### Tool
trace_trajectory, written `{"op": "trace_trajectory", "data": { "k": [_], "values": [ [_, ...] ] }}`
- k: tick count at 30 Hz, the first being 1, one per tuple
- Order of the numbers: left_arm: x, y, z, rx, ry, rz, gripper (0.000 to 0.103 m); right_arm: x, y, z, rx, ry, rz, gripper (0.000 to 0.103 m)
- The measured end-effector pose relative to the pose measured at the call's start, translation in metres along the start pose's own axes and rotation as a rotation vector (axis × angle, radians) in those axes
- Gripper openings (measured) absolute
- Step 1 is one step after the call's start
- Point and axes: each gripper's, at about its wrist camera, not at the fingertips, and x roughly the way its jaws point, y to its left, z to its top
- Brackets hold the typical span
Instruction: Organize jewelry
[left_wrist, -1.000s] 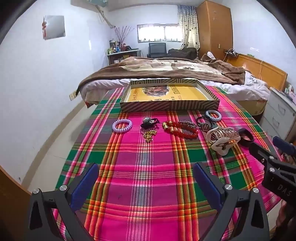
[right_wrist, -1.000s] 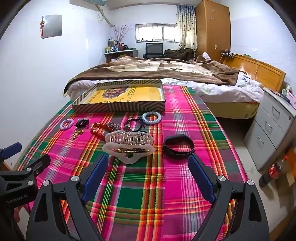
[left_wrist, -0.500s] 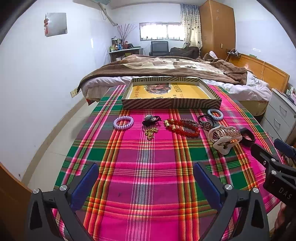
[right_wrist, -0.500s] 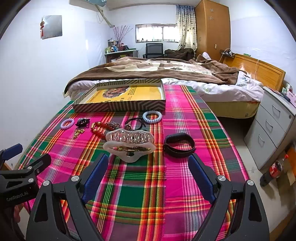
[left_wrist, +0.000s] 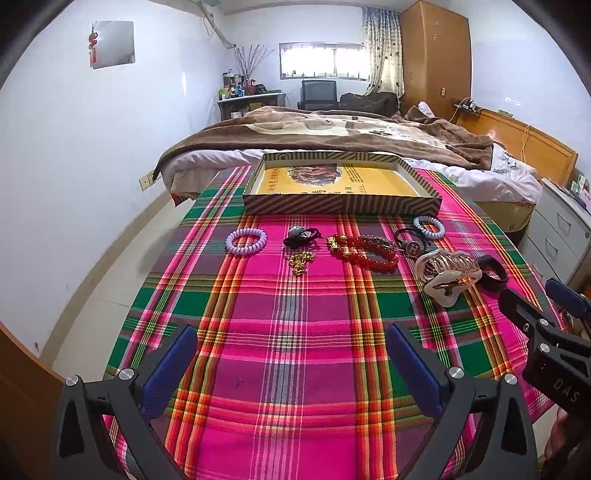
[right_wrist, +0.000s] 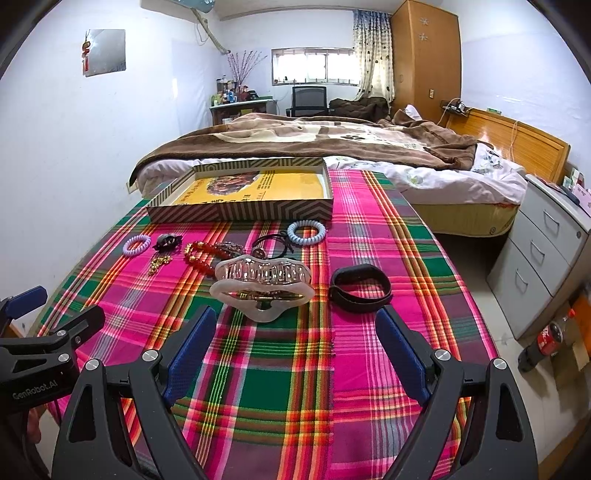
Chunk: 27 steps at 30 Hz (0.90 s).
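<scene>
Nothing sorted yet, by the look of it: the striped box (left_wrist: 341, 204) at upper centre of the left view holds no jewelry. All the pieces lie in a row on the plaid cloth (left_wrist: 295, 332) just below it: lilac coil bracelet (left_wrist: 246, 241), gold chain (left_wrist: 301, 260), red bead bracelet (left_wrist: 364, 249), big hair claw (right_wrist: 263, 286), black band (right_wrist: 360, 287). Left gripper (left_wrist: 291, 363) spread wide, empty, low in frame. Right gripper (right_wrist: 295, 347) likewise released, nearest the hair claw. Every piece is left to move.

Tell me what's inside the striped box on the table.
The striped box holds no jewelry that shows, only its yellow printed bottom. Its near wall hides the front strip of the floor.
</scene>
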Motion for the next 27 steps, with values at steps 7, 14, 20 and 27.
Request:
{"op": "trace_trajectory", "data": {
  "k": [7, 14, 20, 27],
  "values": [
    [-0.0007, -0.0001, -0.0001, -0.004, 0.001, -0.006, 0.103, -0.0024, 0.0013, 0.0008, 0.000, -0.007, 0.000, 0.088],
    [-0.0023, 0.0022, 0.0001, -0.008, 0.002, -0.009, 0.103, -0.0041, 0.0011, 0.0009, 0.002, -0.008, 0.000, 0.088],
    [-0.0045, 0.0041, -0.0007, -0.012, 0.000, -0.014, 0.103, -0.0062, 0.0027, 0.0010, 0.000, -0.011, 0.000, 0.088],
    [-0.0065, 0.0044, -0.0012, -0.013, -0.001, -0.013, 0.103, -0.0076, 0.0033, 0.0013, 0.001, -0.013, -0.001, 0.088]
  ]
}}
